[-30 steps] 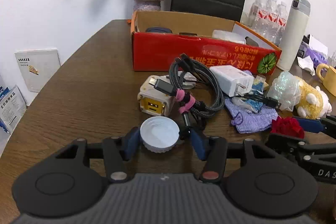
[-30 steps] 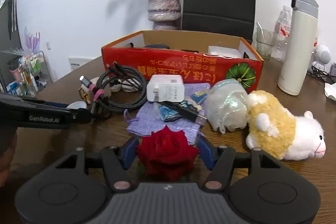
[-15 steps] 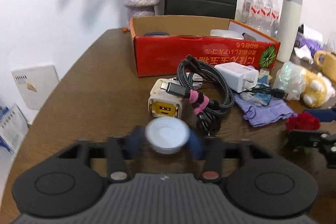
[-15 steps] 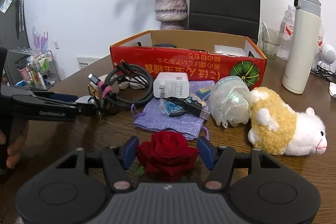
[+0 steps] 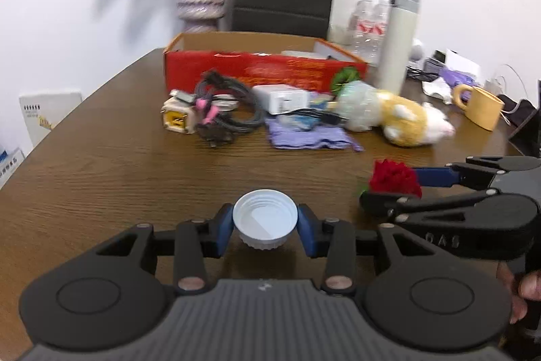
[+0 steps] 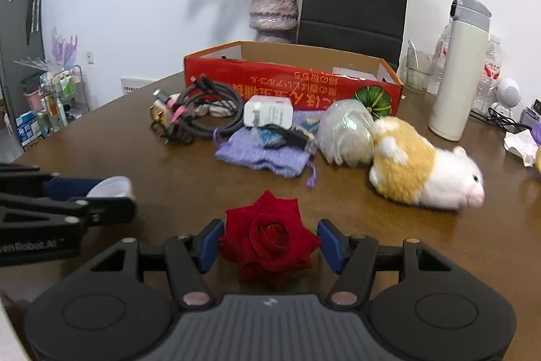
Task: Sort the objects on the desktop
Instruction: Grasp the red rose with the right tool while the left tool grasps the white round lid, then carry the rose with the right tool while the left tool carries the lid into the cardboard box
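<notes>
A white bottle cap (image 5: 265, 220), open side up, sits between the blue pads of my left gripper (image 5: 265, 225), which is shut on it just above the brown table (image 5: 118, 178). My right gripper (image 6: 268, 242) is shut on a red rose head (image 6: 268, 235), also held low over the table. In the left wrist view the rose (image 5: 394, 180) and the right gripper (image 5: 389, 192) show at the right. In the right wrist view the cap (image 6: 111, 186) and the left gripper (image 6: 111, 198) show at the left. Both grippers are well short of the clutter.
An open red cardboard box (image 5: 263, 70) stands at the back. In front of it lie coiled cables (image 5: 230, 117), a white charger (image 5: 282, 97), a purple pouch (image 5: 304, 134) and a plush hamster (image 5: 412, 120). A white thermos (image 5: 397, 39) and a yellow mug (image 5: 480, 107) stand to the right.
My left gripper closed on the white cap and drew back from the cables with it. My right gripper also drew back, carrying the rose. The clutter now looks farther off.
</notes>
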`<action>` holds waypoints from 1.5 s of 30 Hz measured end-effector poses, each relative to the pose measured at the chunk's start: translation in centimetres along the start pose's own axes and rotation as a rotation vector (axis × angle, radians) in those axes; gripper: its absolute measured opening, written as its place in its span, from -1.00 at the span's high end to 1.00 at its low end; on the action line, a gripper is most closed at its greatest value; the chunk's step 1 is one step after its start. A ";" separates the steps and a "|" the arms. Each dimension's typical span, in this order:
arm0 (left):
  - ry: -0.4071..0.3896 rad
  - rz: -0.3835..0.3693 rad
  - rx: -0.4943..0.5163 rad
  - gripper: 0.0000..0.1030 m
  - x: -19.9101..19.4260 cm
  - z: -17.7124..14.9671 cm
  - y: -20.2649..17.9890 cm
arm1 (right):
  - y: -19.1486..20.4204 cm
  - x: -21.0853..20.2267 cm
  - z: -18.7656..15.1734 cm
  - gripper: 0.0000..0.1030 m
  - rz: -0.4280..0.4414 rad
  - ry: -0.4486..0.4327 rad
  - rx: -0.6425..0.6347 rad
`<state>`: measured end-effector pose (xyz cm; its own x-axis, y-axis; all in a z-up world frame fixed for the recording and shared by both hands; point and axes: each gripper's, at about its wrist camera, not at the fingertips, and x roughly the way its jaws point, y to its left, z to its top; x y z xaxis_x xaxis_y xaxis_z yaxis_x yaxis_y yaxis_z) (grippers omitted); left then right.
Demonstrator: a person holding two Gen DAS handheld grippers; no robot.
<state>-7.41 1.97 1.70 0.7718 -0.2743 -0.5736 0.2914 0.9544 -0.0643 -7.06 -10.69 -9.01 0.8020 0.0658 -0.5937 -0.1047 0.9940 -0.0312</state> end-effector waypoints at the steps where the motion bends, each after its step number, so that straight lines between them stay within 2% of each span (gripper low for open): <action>1: -0.003 0.006 0.006 0.21 -0.4 -0.1 -0.3 | 0.1 -0.8 -0.4 -0.17 0.001 -0.005 0.000; 3: -0.007 0.003 0.018 0.20 -0.9 -0.3 -0.8 | 0.1 -2.2 -1.1 -0.19 0.008 -0.014 -0.004; 6: 0.001 -0.001 0.013 0.20 -1.0 -0.8 -1.0 | 0.0 -3.3 -2.1 -0.46 0.019 -0.012 0.005; 10: 0.013 0.012 0.028 0.17 -0.6 -1.1 -1.6 | 0.0 -2.7 -2.6 -0.47 -0.006 0.028 0.015; 12: 0.002 0.012 0.027 0.11 -0.8 -1.2 -1.4 | -0.2 -3.1 -3.1 -0.58 -0.016 0.026 0.030; 18: 0.015 0.006 0.017 0.07 -0.4 -1.5 -0.9 | -0.1 -4.6 -4.7 -0.66 0.000 0.024 0.046; 20: 0.025 -0.005 0.021 0.20 -0.2 -1.7 -0.9 | 0.1 -4.5 -4.7 -0.62 0.005 0.014 0.041; 22: 0.013 0.000 0.041 0.21 -0.3 -1.9 -1.2 | 0.1 -4.3 -4.8 -0.54 0.006 -0.005 0.054; 25: 0.002 -0.024 0.038 0.21 -0.8 -2.3 -1.2 | 0.2 -4.2 -4.5 -0.15 0.004 -0.018 0.047; 30: -0.027 -0.031 0.043 0.21 -1.5 -1.8 -1.4 | 0.4 -4.5 -3.9 0.03 0.013 -0.041 0.022; 38: -0.148 -0.028 0.083 0.21 -4.7 1.4 -2.6 | -0.3 -6.9 -0.7 0.05 -0.028 -0.183 -0.018; 45: -0.204 -0.026 0.084 0.21 -6.0 2.5 -2.0 | -1.1 -7.2 2.3 0.05 -0.059 -0.258 -0.039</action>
<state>-11.20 1.45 7.35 0.8592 -0.3254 -0.3949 0.3525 0.9358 -0.0042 -11.39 -12.09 -2.85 0.9302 0.0333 -0.3655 -0.0723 0.9930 -0.0934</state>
